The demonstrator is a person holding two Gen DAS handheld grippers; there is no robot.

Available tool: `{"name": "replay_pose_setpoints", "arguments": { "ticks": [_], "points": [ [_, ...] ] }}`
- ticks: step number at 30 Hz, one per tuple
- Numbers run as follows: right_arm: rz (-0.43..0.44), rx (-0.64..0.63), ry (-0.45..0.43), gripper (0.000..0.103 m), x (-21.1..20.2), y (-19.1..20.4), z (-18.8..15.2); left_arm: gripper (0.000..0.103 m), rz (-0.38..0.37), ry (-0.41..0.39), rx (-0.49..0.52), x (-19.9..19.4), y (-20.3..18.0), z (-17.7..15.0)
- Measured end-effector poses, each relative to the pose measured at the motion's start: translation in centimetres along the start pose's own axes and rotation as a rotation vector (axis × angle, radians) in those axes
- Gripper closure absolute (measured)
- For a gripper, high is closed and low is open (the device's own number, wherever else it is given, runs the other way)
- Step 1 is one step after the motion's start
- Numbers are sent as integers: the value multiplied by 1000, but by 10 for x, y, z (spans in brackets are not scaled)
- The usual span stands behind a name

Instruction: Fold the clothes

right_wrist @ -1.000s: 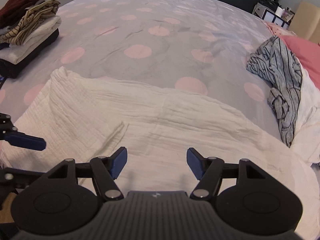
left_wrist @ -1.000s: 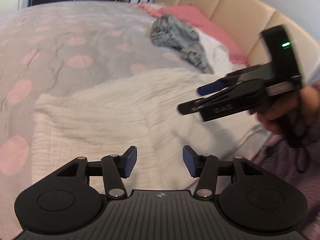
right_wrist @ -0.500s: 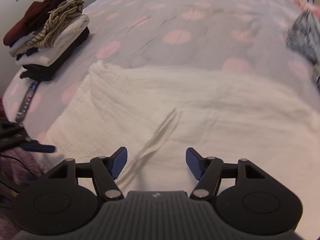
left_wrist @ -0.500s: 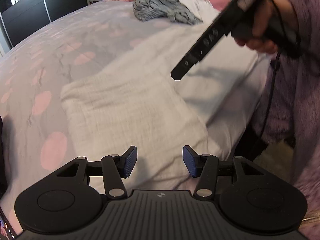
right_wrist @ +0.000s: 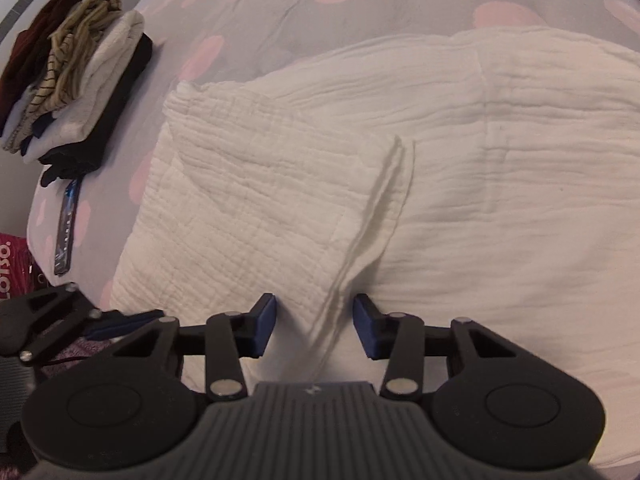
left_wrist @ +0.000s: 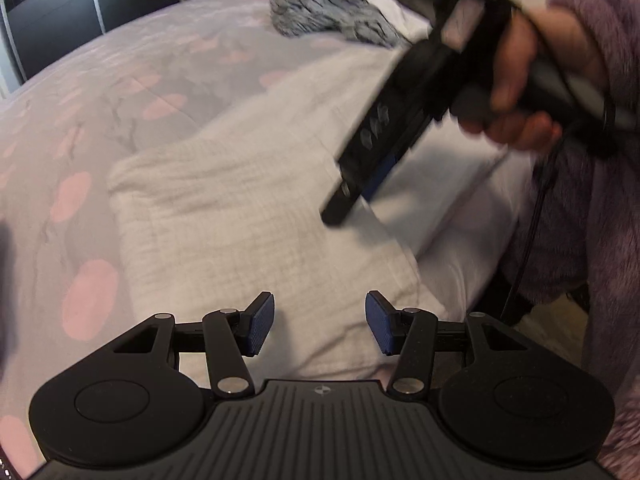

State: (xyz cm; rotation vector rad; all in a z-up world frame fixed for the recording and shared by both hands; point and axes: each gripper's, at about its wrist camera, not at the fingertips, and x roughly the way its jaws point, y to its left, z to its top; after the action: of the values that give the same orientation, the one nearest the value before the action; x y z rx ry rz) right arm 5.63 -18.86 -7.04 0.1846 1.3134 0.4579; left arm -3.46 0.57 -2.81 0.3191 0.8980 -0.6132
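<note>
On the pink-dotted bedspread (right_wrist: 256, 4) lies a white garment (right_wrist: 460, 128).

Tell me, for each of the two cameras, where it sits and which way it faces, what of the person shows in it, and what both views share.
Left wrist: sits on the left gripper, facing across the bed toward the grey striped garment; shows the person's right hand and purple sleeve holding the right gripper.
Right wrist: sits on the right gripper, looking down at a raised fold between its open jaws, stack of folded clothes at far left; a corner of the left gripper shows.
Shared: the white cloth on the pink-spotted bedspread.
</note>
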Motion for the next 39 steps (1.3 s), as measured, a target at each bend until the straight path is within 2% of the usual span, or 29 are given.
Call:
{"name": "replay_pose_setpoints", "arguments": {
  "ticks": [1,2,7,9,15,17,23,30,35,39],
  "points": [
    [-1,-3,-4,80,-1,1,1,55,20,-11,-23,-4,5,0],
    [-2,-6,-8,89,-3,2,1,54,39,-23,-46,-8,9,1],
    [35,0,-74,93,-32,6,4,54,157,-84,-192,-27,38,1],
    [52,-2,-108,93,-50,7,6,55,183,-106,-255,-34,50,2],
    [56,17,-212,93,-119,0,20,54,181,-99,-279,-33,54,9],
    [7,14,-254,93,-149,-8,26,54,180,-97,-286,-33,55,11],
    [-152,20,-374,93,-237,-40,40,54,131,-74,-171,-22,30,19],
    [-348,78,-476,93,-324,-89,25,55,81,-43,-128,-6,15,31],
    [-476,157,-494,93,-361,-134,10,54,9,-25,-164,6,12,45],
    [-557,236,-486,93,-375,-178,-4,54,-35,-19,-173,16,6,63]
  ]
}}
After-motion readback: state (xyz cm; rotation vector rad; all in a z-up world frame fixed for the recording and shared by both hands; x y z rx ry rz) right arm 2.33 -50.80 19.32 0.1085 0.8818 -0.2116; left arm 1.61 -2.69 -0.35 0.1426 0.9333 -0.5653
